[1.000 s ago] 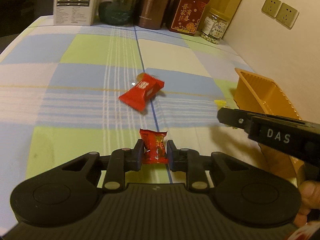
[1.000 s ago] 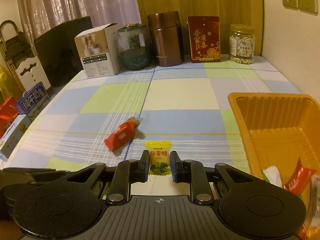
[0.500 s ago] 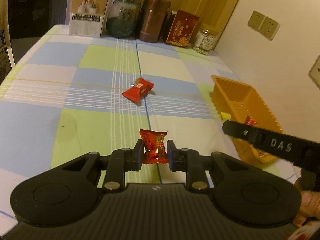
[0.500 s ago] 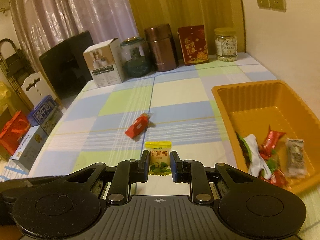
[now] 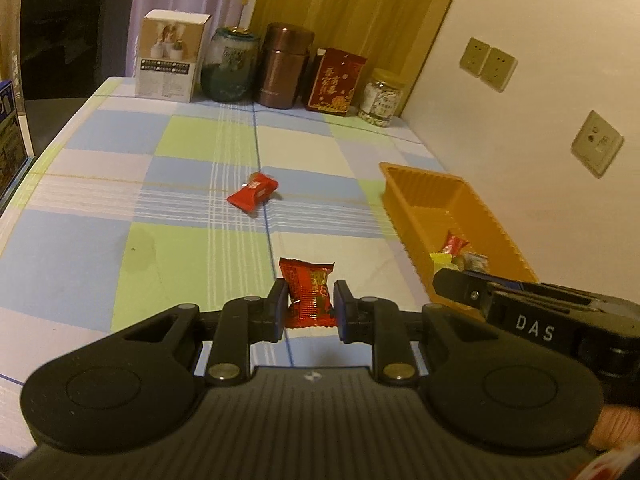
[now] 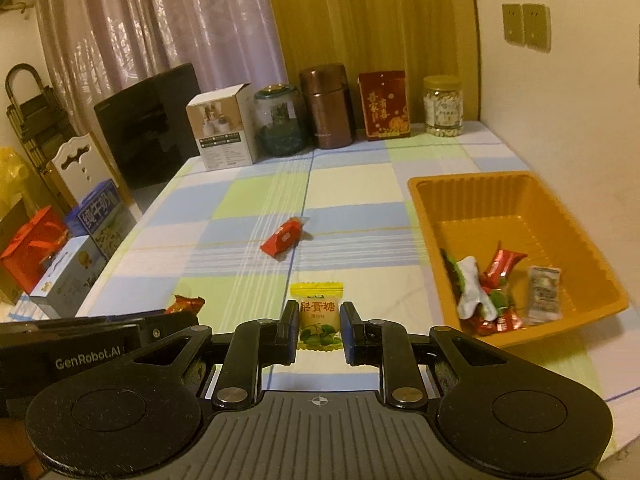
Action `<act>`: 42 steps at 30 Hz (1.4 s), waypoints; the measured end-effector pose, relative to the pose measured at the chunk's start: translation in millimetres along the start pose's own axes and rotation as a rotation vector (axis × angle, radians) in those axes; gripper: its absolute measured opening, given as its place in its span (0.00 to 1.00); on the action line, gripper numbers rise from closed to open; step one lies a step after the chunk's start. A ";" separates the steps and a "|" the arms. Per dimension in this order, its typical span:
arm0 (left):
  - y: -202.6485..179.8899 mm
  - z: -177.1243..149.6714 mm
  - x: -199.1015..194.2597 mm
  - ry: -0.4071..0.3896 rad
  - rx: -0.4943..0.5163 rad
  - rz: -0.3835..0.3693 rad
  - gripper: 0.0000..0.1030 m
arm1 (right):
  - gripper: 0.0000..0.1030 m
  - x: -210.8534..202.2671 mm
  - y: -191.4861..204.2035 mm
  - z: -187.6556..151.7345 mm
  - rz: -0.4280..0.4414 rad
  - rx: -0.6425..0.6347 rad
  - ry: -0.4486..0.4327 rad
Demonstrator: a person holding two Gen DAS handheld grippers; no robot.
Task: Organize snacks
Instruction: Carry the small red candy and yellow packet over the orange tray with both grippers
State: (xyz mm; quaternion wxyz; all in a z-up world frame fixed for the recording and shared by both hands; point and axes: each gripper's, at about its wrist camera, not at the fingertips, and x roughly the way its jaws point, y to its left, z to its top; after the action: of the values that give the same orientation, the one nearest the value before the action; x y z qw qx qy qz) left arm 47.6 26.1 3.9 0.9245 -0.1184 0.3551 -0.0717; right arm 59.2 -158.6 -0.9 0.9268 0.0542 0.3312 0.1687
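Note:
My left gripper (image 5: 310, 300) is shut on a small red snack packet (image 5: 310, 292), held above the checked tablecloth. A yellow candy packet (image 6: 319, 316) with green leaves sits clamped in my right gripper (image 6: 320, 320), also shut and off the table. The orange tray (image 6: 472, 200) lies at the right and holds several wrapped snacks (image 6: 492, 292); it also shows in the left wrist view as the orange tray (image 5: 416, 188). One red wrapped bar (image 5: 253, 192) lies loose mid-table, the same red bar (image 6: 283, 237) in the right wrist view. The left gripper's body (image 6: 88, 340) and its red packet (image 6: 186, 305) show at lower left.
Along the far edge stand a white box (image 6: 224, 136), a green glass jar (image 6: 278, 120), a brown canister (image 6: 326, 110), a red box (image 6: 384, 104) and a nut jar (image 6: 443, 106). Bags and cartons (image 6: 60, 256) sit beyond the table's left edge. The wall is on the right.
Both grippers have risen and drawn back from the table, each keeping its packet. The tray and the loose red bar now look smaller and farther off, and more of the tray's contents show.

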 end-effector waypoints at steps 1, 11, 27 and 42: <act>-3.0 0.3 -2.5 -0.004 0.004 -0.004 0.21 | 0.21 -4.3 -1.5 -0.4 -0.006 -0.002 -0.004; -34.5 1.3 -15.6 -0.017 0.043 -0.046 0.21 | 0.21 -38.7 -31.1 -4.5 -0.077 0.012 -0.040; -90.6 -0.2 -1.9 0.008 0.106 -0.118 0.21 | 0.21 -65.0 -82.8 -10.6 -0.159 0.082 -0.062; -131.1 0.2 19.5 0.033 0.155 -0.156 0.21 | 0.21 -73.9 -116.8 -13.7 -0.195 0.141 -0.077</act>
State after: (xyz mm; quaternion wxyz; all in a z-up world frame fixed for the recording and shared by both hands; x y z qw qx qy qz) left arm 55.7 -104.2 27.0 0.9165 -0.0725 0.3534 -0.1730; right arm 29.4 -294.0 7.8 0.9447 0.0931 0.3101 0.0517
